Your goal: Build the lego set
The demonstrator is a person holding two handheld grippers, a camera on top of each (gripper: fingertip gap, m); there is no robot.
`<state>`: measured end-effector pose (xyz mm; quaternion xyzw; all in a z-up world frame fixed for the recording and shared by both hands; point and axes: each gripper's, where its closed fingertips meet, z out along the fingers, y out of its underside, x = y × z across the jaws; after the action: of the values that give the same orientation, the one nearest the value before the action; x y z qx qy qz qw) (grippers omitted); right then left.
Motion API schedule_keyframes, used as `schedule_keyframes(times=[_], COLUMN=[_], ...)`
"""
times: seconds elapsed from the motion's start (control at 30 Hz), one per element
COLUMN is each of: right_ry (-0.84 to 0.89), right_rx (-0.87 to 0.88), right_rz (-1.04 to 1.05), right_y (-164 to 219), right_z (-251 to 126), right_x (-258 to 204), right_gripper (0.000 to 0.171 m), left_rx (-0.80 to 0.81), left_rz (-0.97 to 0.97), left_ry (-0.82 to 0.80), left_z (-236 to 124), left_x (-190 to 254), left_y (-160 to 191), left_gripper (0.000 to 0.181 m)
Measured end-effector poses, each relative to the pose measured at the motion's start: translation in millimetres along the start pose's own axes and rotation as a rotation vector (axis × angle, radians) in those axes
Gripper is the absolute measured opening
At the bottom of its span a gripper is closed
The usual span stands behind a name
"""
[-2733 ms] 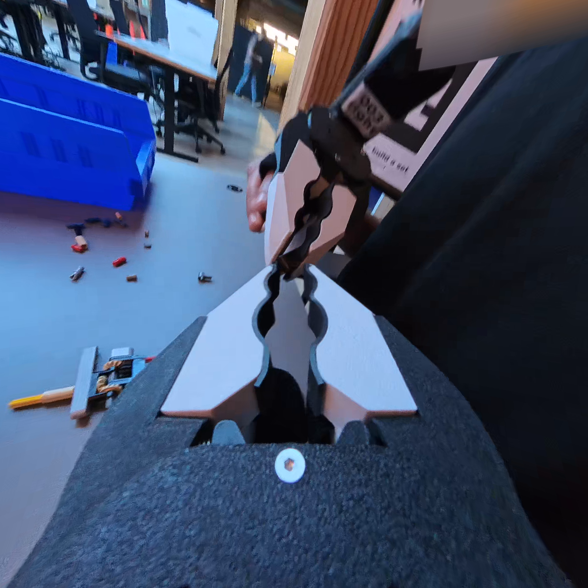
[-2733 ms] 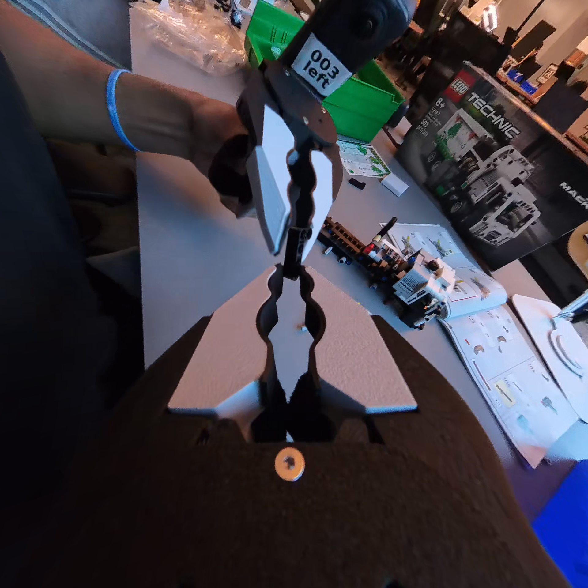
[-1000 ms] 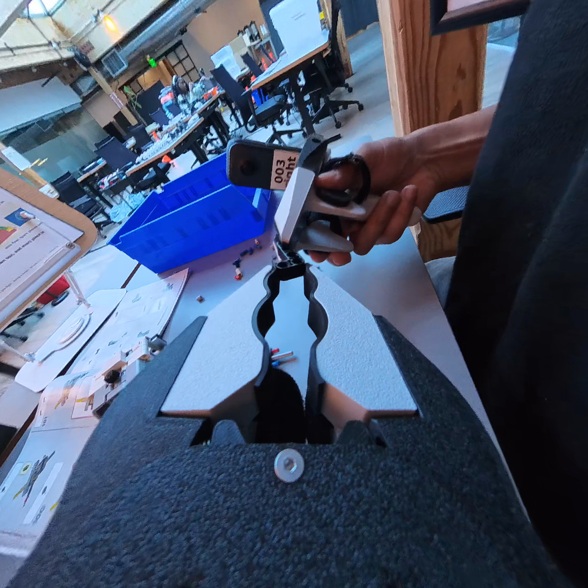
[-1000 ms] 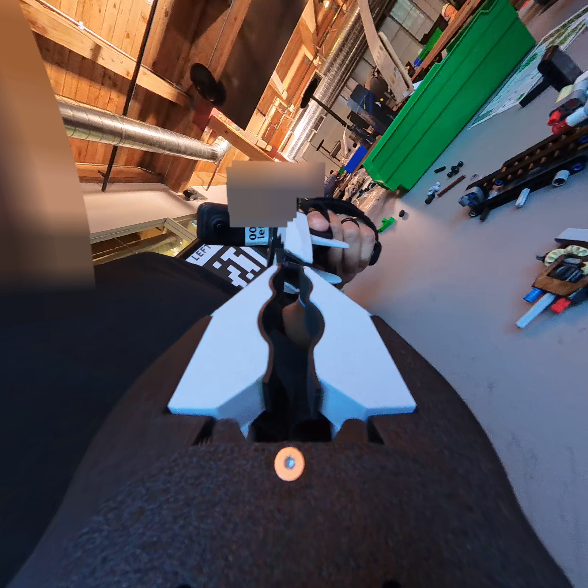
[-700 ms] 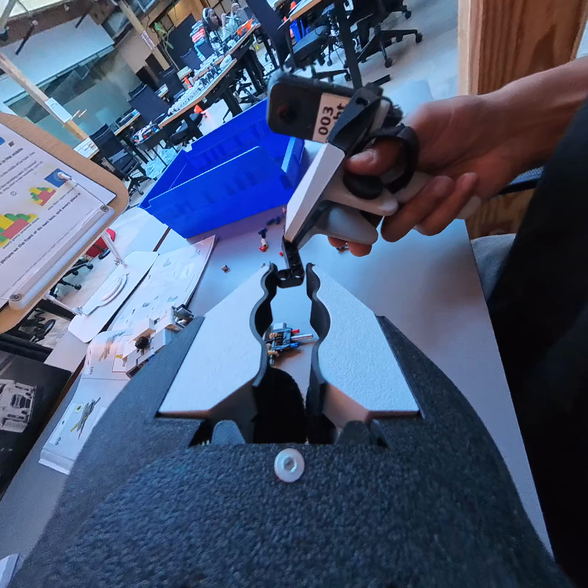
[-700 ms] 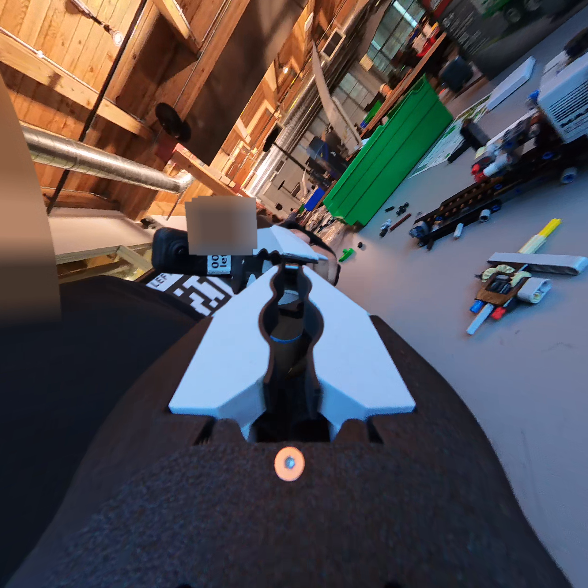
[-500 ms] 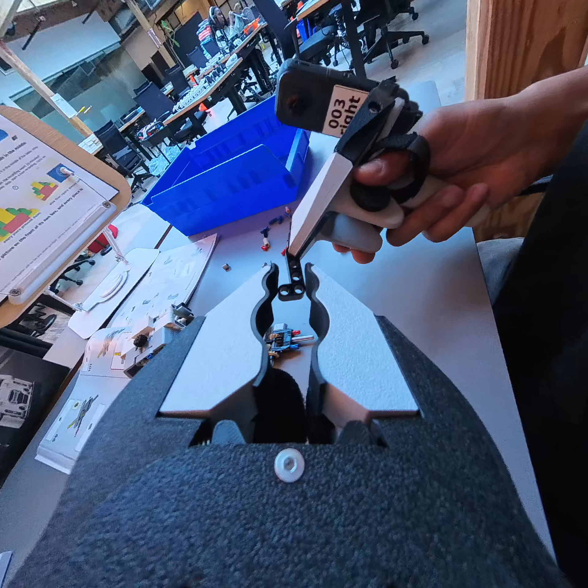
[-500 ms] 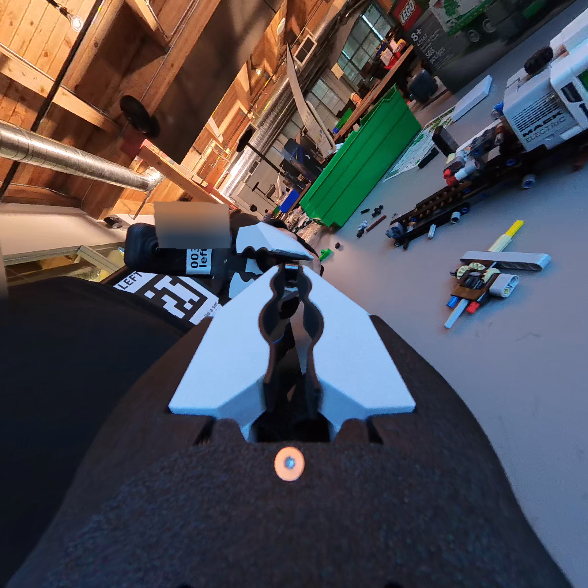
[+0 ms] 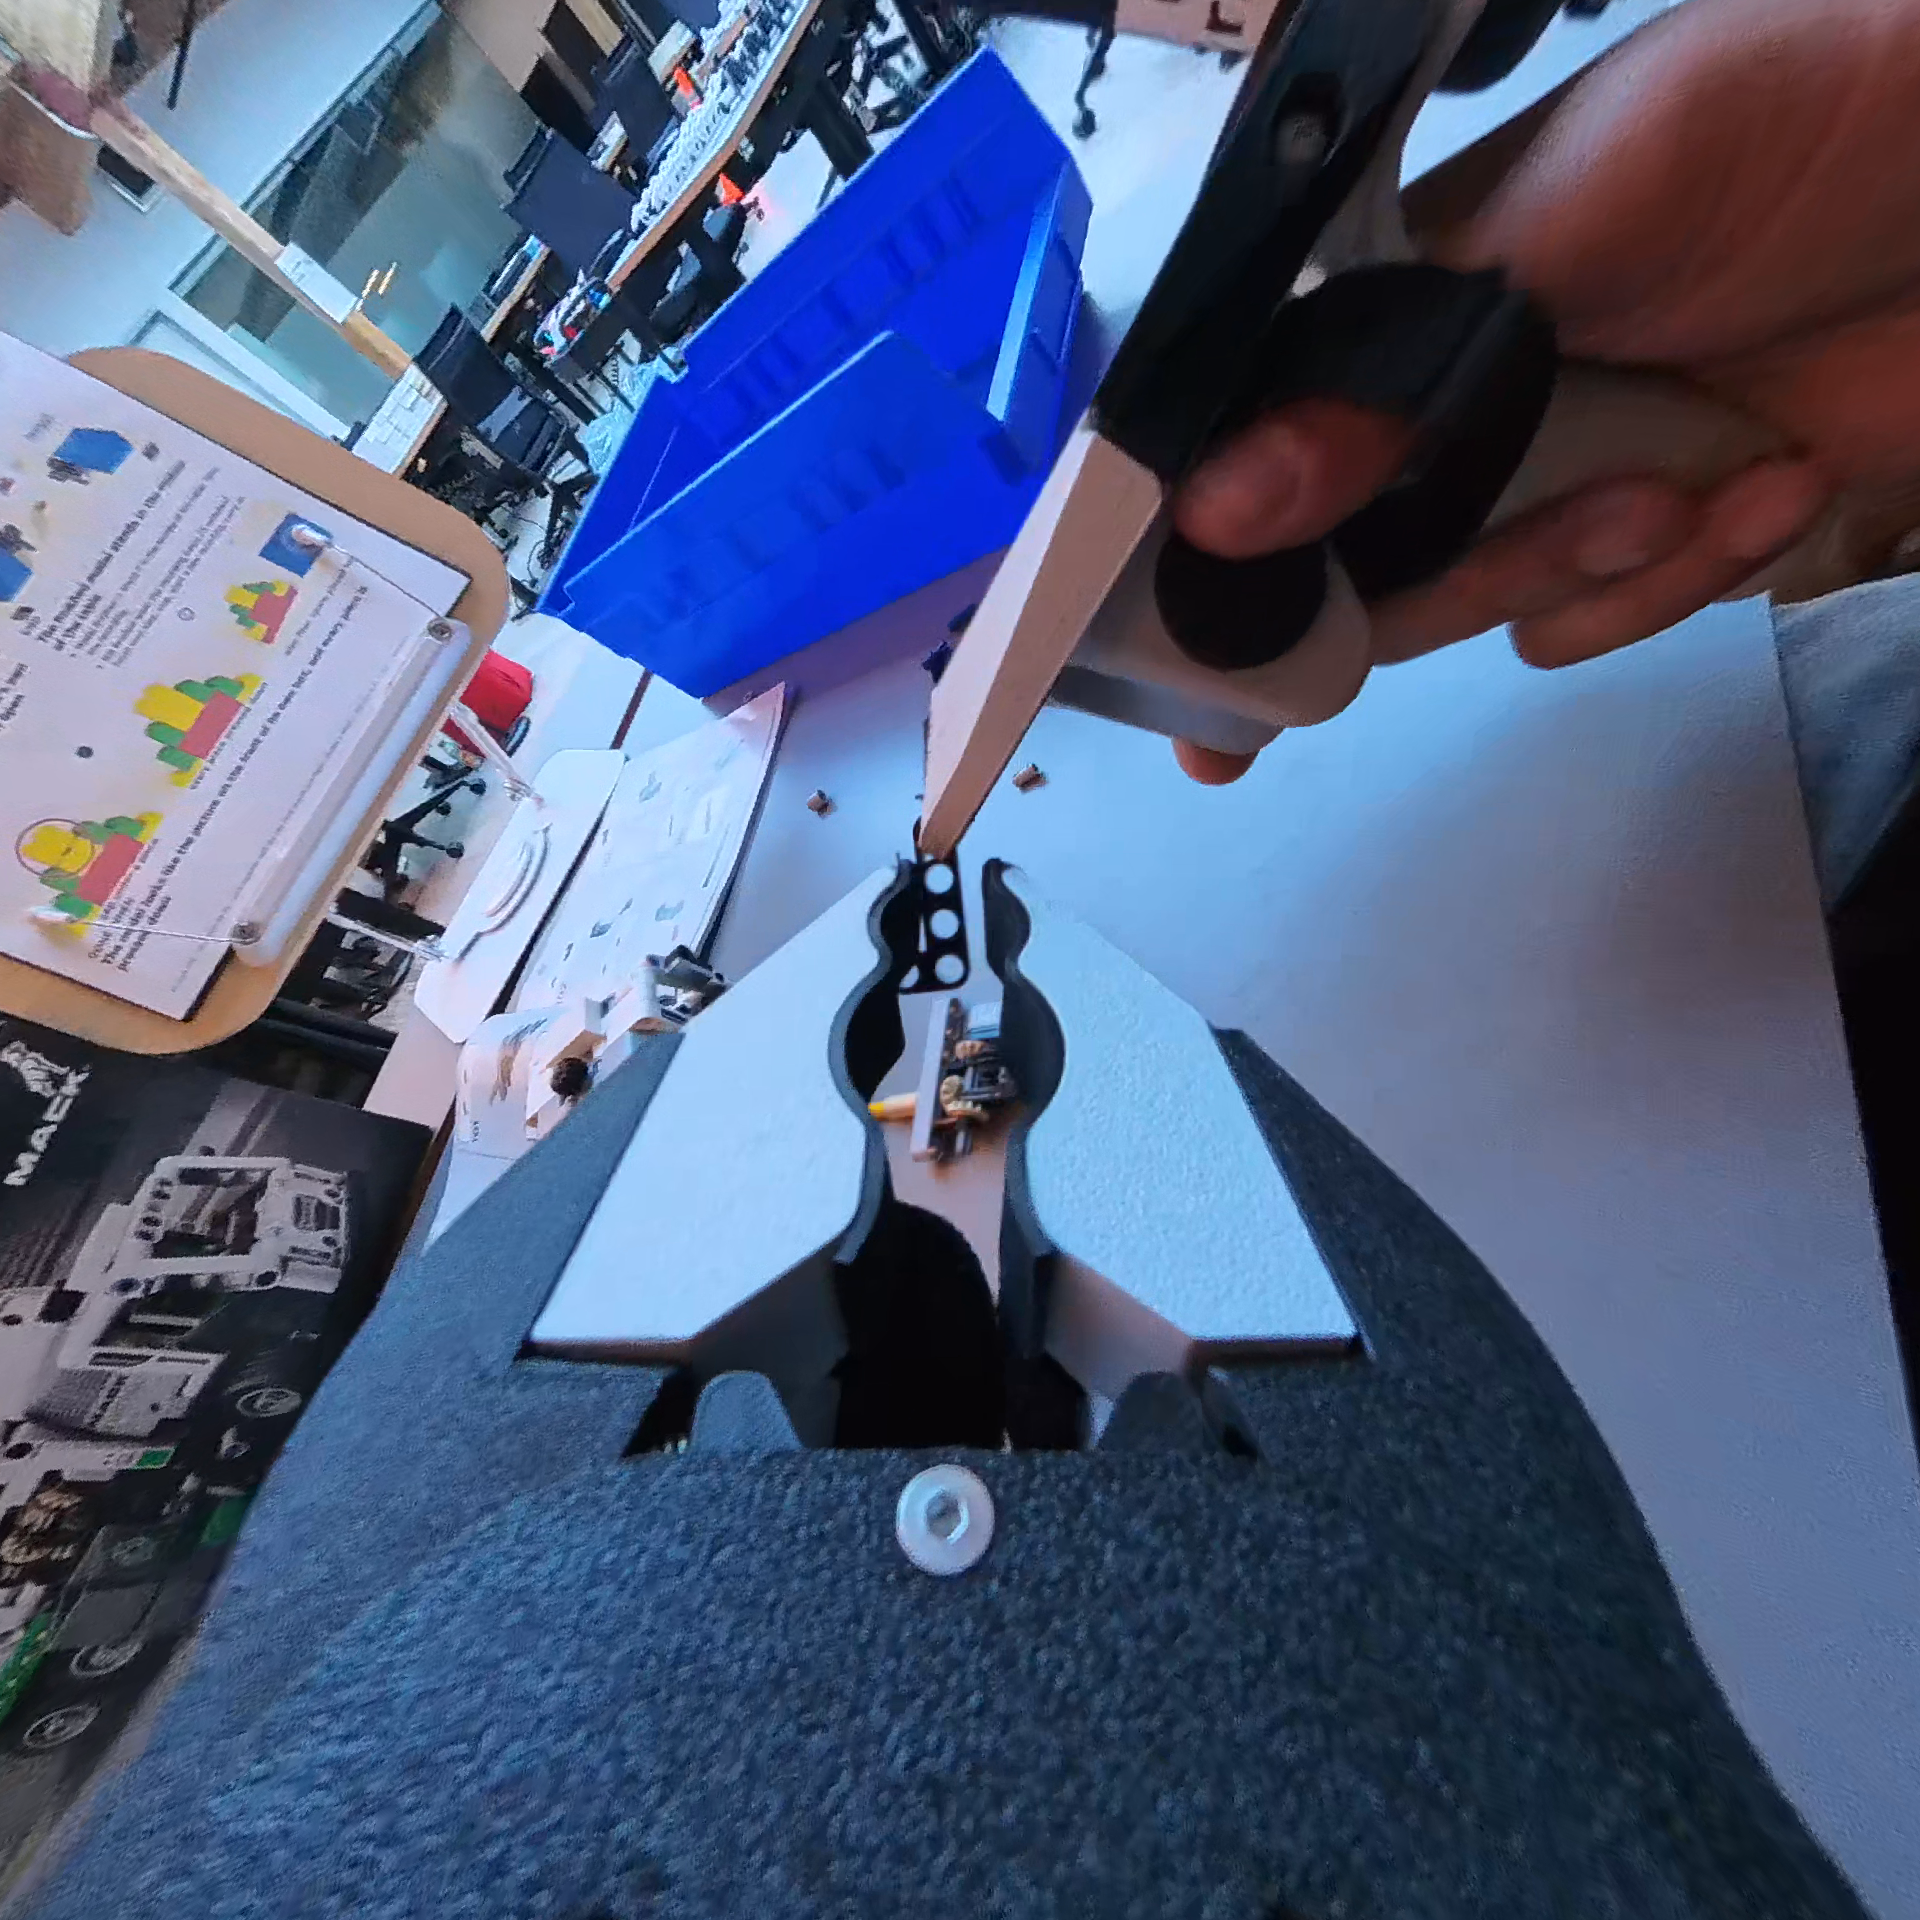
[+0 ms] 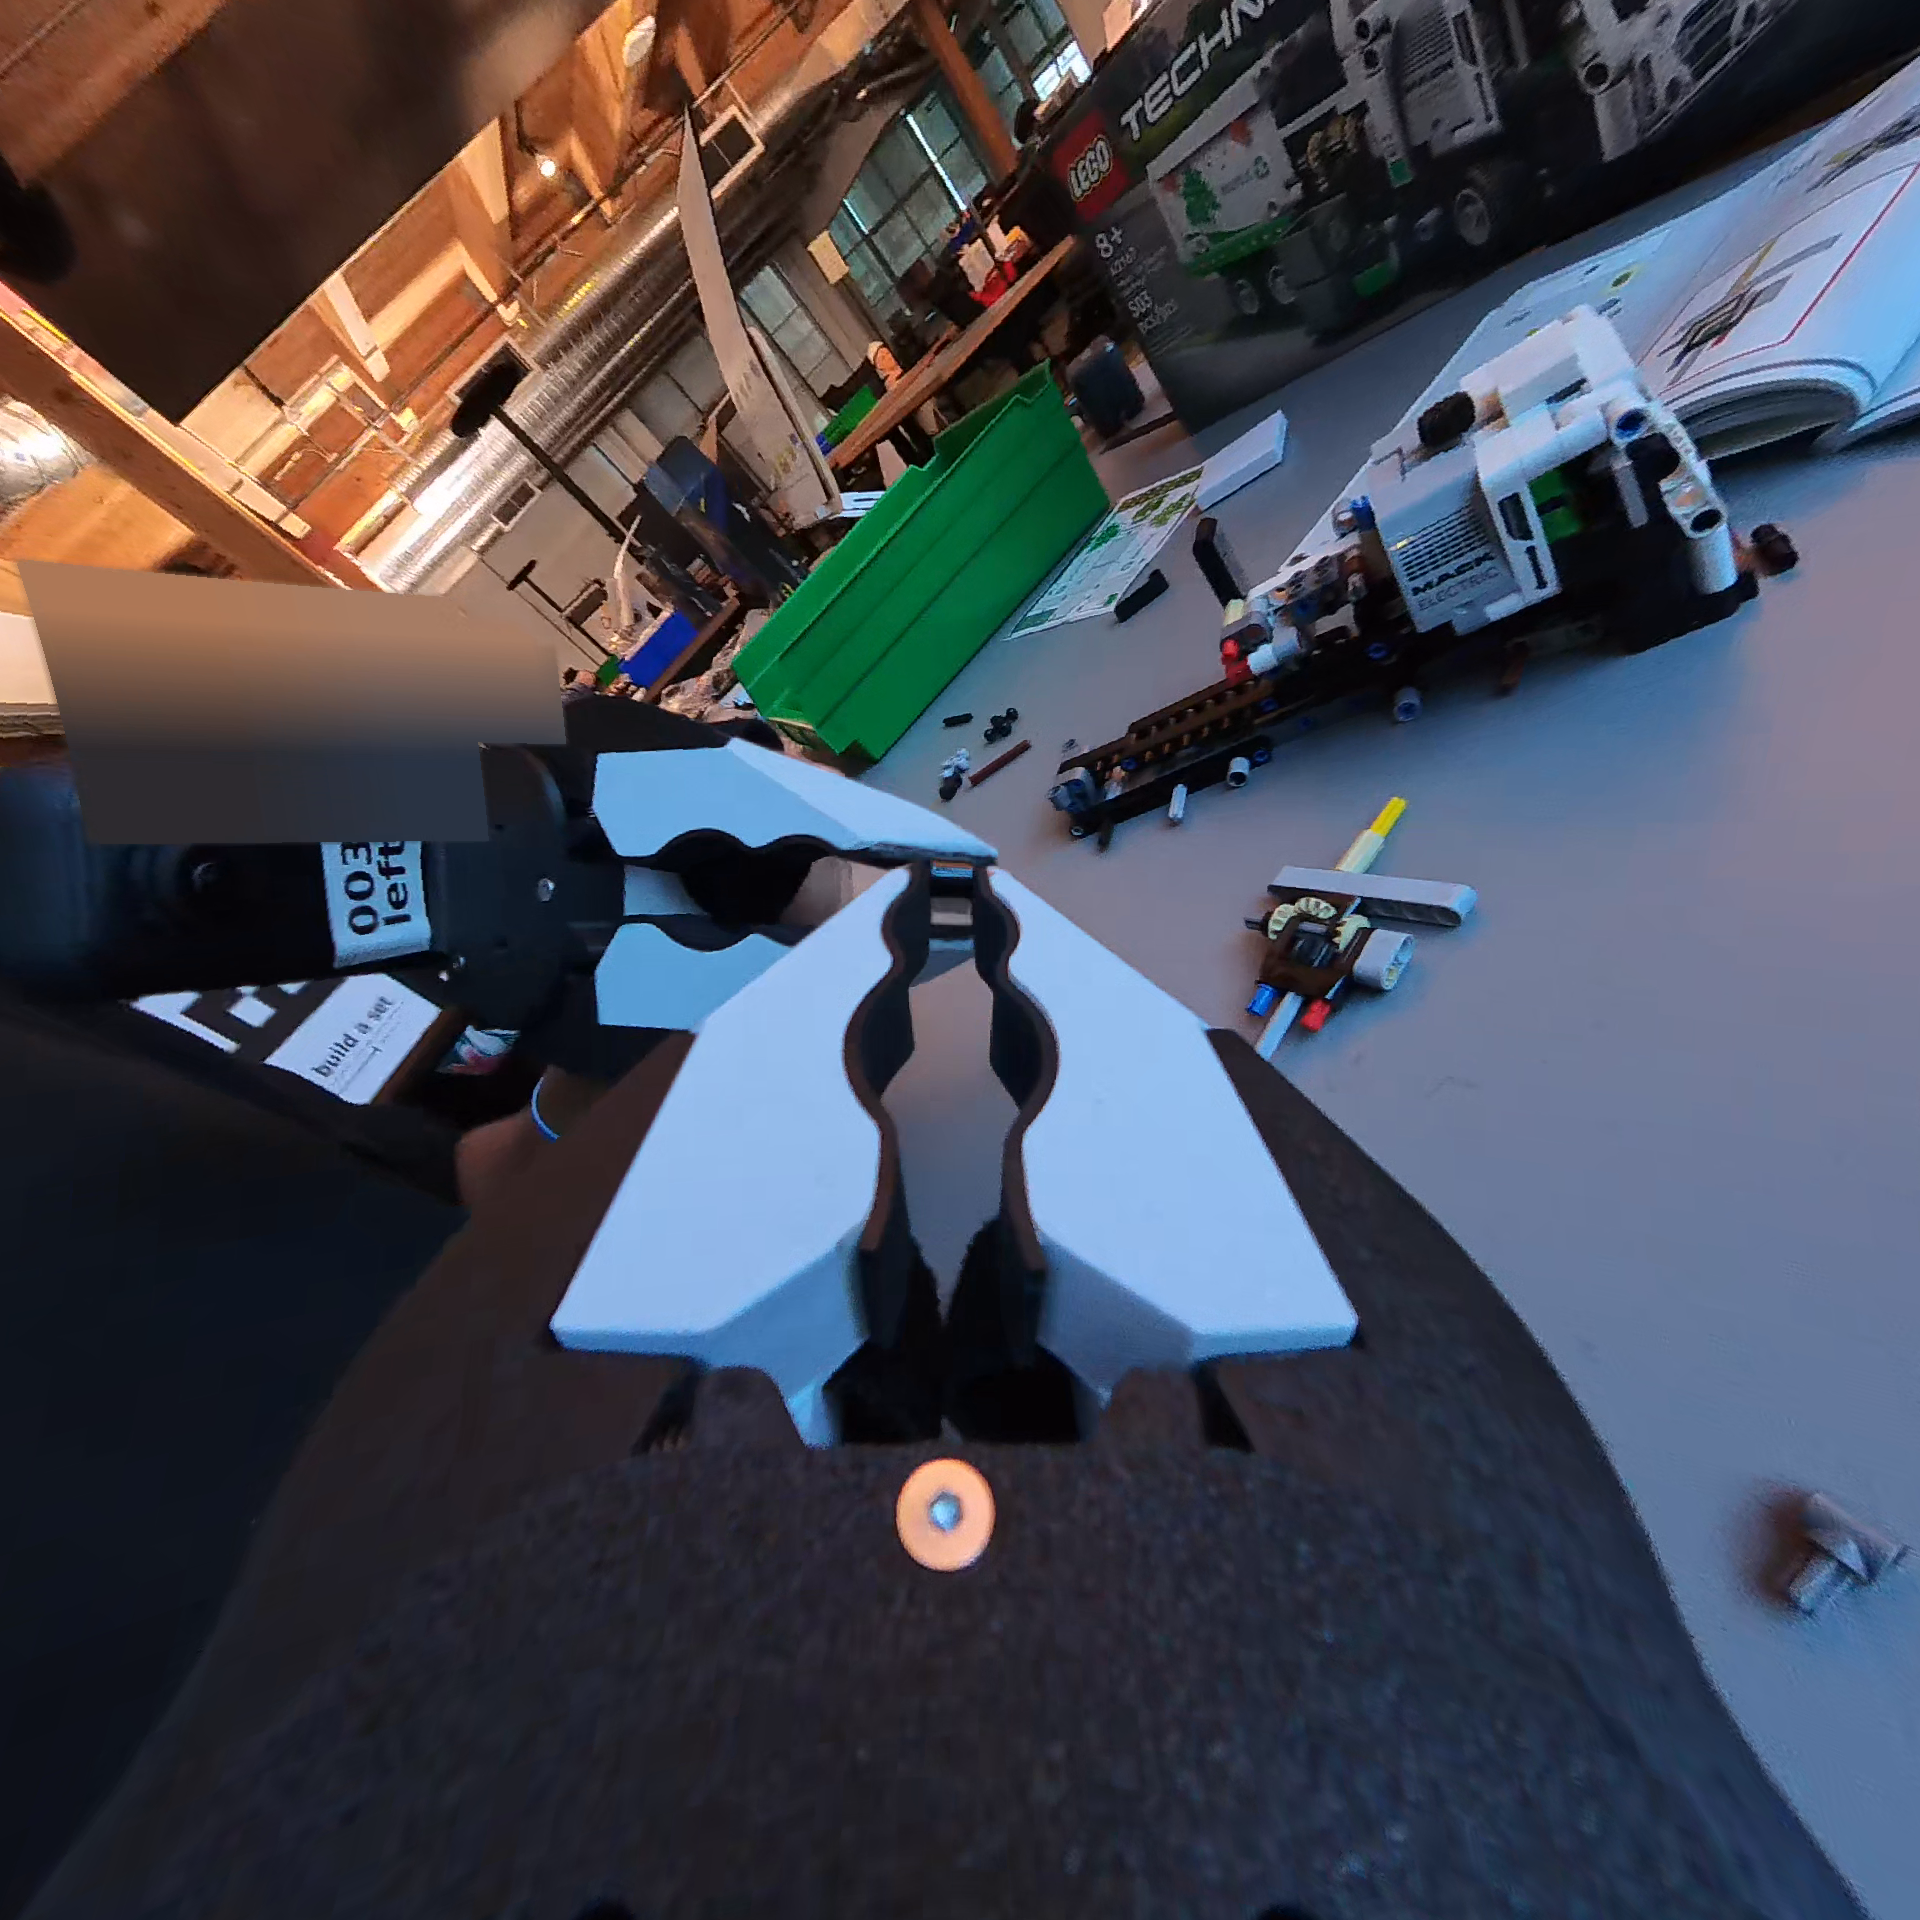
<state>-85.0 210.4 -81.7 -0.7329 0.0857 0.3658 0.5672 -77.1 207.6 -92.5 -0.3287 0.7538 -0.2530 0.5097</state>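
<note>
tongs [image 9: 943, 883]: white wavy-edged fingers [image 9: 727, 1122] | black textured body | silver screw [image 9: 943, 1522] | blue wristband [image 10: 540, 1108]

Up close, the left tool [image 9: 943, 883] has its two pale fingers slightly parted, and a small black beam [image 9: 938, 928] with three round holes stands upright between the tips, nearer the left finger. From above right, the right tool [image 9: 938, 836] reaches down in a hand [image 9: 1621, 343], its closed pale tip meeting the top of that beam. Through the gap lower down, a small brown-and-yellow assembly [image 9: 961, 1091] lies on the grey counter [image 9: 1455, 883]. Two tiny brown pins [image 9: 820, 801] sit beyond. Farther back rests a blue bin [image 9: 852, 436]; to the left lie open instruction pages [image 9: 665, 831], a part-built white model [image 9: 634, 1013], a clipboard stand [image 9: 197, 675] and the dark set box [image 9: 156, 1299].
</note>
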Motion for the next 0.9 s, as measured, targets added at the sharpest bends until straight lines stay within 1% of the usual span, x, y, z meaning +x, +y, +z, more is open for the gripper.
schedule_keyframes(times=[0.1,0.17,0.3,0.4,0.47,0.53,0.6,0.67,0.7,0.73,0.83,0.9], right_ry=[-0.030,-0.050,-0.077,-0.109,-0.116,-0.032,0.157,0.324,0.369,0.386,0.441,0.478], right_rx=[0.009,0.004,0.013,0.015,0.018,-0.013,-0.131,-0.336,-0.423,-0.470,-0.463,-0.387], right_rz=[0.047,0.067,0.092,0.013,-0.056,-0.155,-0.296,-0.408,-0.432,-0.438,-0.423,-0.405], right_y=[-0.7,1.5,2.1,-3.3,-11.0,-14.7,-4.0,25.2,40.8,52.5,57.7,45.8], right_z=[-0.7,-0.5,-1.4,-7.5,-20.6,-39.9,-64.6,-90.1,-99.2,-102.8,-101.3,-103.5], right_x=[-0.1,-0.4,-2.2,-8.5,-8.1,8.5,43.9,79.2,90.6,96.3,103.3,103.9], right_gripper=[0.006,0.006,0.007,0.008,0.013,0.016,0.015,0.014,0.014,0.014,0.013,0.014], left_rx=[0.003,-0.001,0.021,0.081,0.101,0.119,0.129,0.136,0.141,0.147,0.136,0.118], left_rz=[-0.029,-0.047,-0.107,-0.190,-0.254,-0.316,-0.366,-0.416,-0.444,-0.470,-0.516,-0.508], left_ry=[0.021,0.027,0.060,0.073,0.075,0.083,0.103,0.125,0.144,0.153,0.176,0.176], left_z=[0.4,1.0,-0.6,-3.5,-5.2,-6.8,-9.0,-10.3,-10.2,-9.5,-2.2,3.0], left_x=[1.4,1.5,2.1,-0.8,-5.9,-10.3,-11.1,-9.7,-7.2,-5.6,1.2,4.6], left_y=[-1.2,0.0,-1.1,-5.9,-4.5,-1.7,1.9,6.7,8.8,10.7,15.4,16.1], left_gripper=[0.011,0.005,0.004,0.005,0.005,0.005,0.005,0.005,0.005,0.005,0.005,0.005])
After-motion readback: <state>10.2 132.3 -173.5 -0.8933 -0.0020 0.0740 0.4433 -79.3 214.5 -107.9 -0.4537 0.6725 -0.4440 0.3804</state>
